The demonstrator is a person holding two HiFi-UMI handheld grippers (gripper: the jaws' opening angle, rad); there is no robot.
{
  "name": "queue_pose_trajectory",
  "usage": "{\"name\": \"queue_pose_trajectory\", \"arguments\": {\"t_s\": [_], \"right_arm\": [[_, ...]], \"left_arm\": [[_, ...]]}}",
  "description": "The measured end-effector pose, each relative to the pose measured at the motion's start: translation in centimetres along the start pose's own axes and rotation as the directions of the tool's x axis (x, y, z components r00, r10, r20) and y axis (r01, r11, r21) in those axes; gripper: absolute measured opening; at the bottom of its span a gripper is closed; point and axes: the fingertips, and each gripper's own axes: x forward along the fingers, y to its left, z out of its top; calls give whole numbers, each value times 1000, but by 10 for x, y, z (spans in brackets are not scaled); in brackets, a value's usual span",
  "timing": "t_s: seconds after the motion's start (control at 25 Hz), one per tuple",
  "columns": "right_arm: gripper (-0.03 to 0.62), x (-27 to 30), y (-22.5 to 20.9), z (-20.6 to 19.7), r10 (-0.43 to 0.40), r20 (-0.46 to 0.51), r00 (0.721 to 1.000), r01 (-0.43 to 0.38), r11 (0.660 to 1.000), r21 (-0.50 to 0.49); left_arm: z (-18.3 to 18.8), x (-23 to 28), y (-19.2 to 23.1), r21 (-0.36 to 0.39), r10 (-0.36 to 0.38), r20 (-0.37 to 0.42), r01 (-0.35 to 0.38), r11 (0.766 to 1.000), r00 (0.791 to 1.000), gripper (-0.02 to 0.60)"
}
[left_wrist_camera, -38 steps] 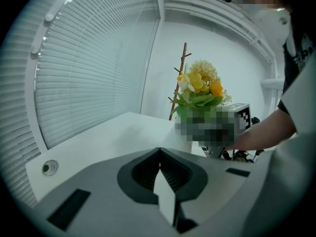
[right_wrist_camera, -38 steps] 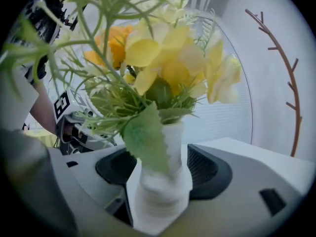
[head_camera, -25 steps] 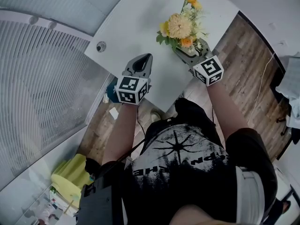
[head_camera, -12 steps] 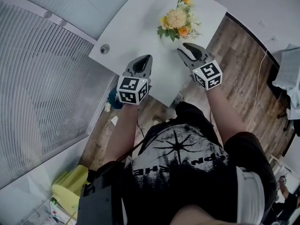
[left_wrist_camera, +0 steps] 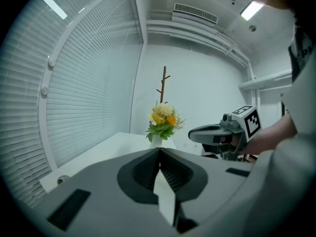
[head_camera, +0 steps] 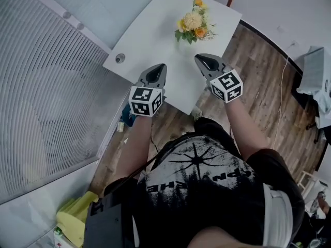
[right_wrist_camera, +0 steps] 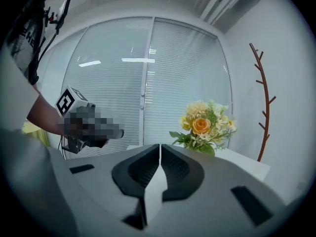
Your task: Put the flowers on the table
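A bunch of yellow and orange flowers [head_camera: 192, 26] stands upright in a small white vase on the white table [head_camera: 155, 30], near its far right side. The flowers [left_wrist_camera: 163, 120] also show ahead in the left gripper view, and the flowers [right_wrist_camera: 202, 127] lie ahead and to the right in the right gripper view. My right gripper [head_camera: 199, 58] hangs over the table's near edge, well short of the vase. Its jaws have just been closing, with nothing between them, and it is shut. My left gripper [head_camera: 160, 67] is beside it, shut and empty.
A round grommet [head_camera: 120, 58] sits in the table's left corner. Window blinds [head_camera: 46, 97] run along the left. A brown coat stand [right_wrist_camera: 264, 107] rises behind the table. Wooden floor [head_camera: 258, 71] lies to the right, and a yellow-green object [head_camera: 75, 218] sits low left.
The right gripper, open at the vase a second ago, has drawn back from it and shut empty. The left gripper has also pulled back. The flowers stay on the table.
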Motion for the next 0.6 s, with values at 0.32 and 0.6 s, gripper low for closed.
{"name": "queue_pose_trajectory", "arguments": {"t_s": [0.32,0.6], "right_arm": [[25,-12,15,5,-10,6,1000,9,999,53],[21,-12,23,-1,2,-5,1000,-1,999,36]], "left_arm": [[-8,-23,7,2,22,0,-22,1000,1000,12],[-5,-34,10,7,45,10,-45,999,999,12]]}}
